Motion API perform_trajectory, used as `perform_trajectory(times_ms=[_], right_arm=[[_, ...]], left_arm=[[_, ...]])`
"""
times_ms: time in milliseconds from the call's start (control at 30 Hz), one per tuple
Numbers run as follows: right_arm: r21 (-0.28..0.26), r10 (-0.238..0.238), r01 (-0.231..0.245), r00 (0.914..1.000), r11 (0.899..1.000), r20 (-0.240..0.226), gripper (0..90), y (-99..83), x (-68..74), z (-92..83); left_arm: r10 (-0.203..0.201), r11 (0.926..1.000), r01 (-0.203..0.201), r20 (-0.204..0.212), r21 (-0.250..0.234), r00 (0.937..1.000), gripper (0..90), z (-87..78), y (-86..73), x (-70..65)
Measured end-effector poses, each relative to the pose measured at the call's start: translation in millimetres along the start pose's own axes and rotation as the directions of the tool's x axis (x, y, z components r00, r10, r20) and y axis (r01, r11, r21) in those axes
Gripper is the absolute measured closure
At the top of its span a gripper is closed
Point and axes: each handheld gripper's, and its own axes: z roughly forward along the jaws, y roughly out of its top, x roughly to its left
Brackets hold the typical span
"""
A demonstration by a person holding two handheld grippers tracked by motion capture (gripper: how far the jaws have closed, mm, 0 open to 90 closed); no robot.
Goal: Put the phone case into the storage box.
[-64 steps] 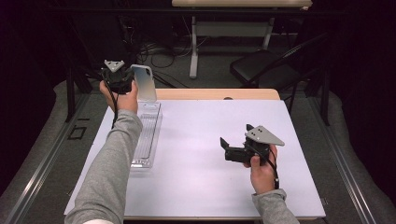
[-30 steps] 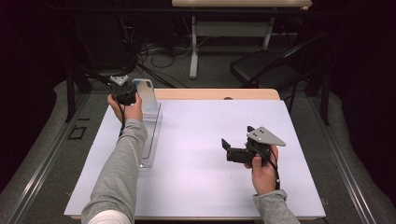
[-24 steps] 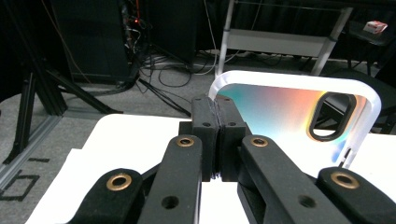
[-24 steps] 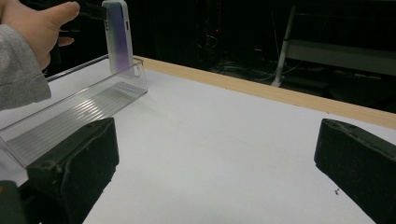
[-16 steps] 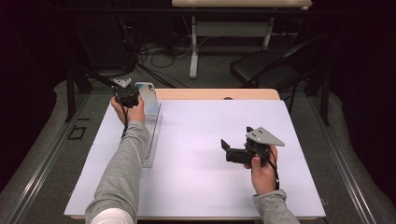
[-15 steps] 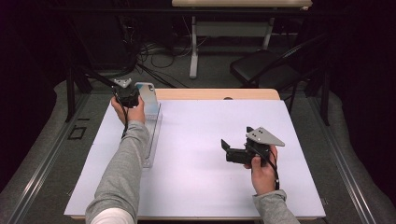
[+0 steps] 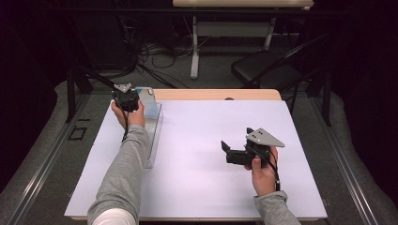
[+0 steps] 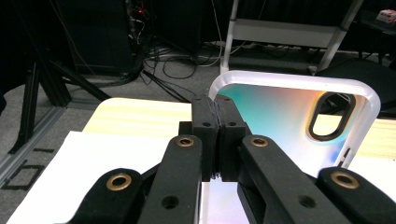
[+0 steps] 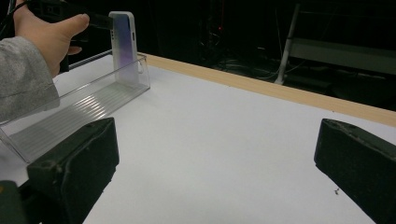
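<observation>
camera cutout [image 8: 329, 116] on phone case [image 8: 275, 116]

- No text, label, brand, number or sign could be read anywhere.
- The phone case [image 8: 280, 112] at the left claw [image 8: 215, 140] bore no legible marking.
- The floor marks beside the surface [image 7: 211, 154] spelled nothing readable.

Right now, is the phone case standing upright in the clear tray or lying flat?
Upright. In the right gripper view the phone case stands on end at the far end of the clear tray, with the left gripper shut on its edge.
</observation>
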Motion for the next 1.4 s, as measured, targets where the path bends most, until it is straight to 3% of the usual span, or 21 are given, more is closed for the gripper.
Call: perform_trajectory(times_ms=[1400], right_arm=[[0.025, -0.016, 0.016, 0.9997, 1.000, -0.017, 0.0, -3.5, 4.5, 5.9]], left_arm=[[0.034, 0.9994, -0.034, 0.014, -0.004, 0.9993, 84.2, 2.7, -2.7, -9.4]])
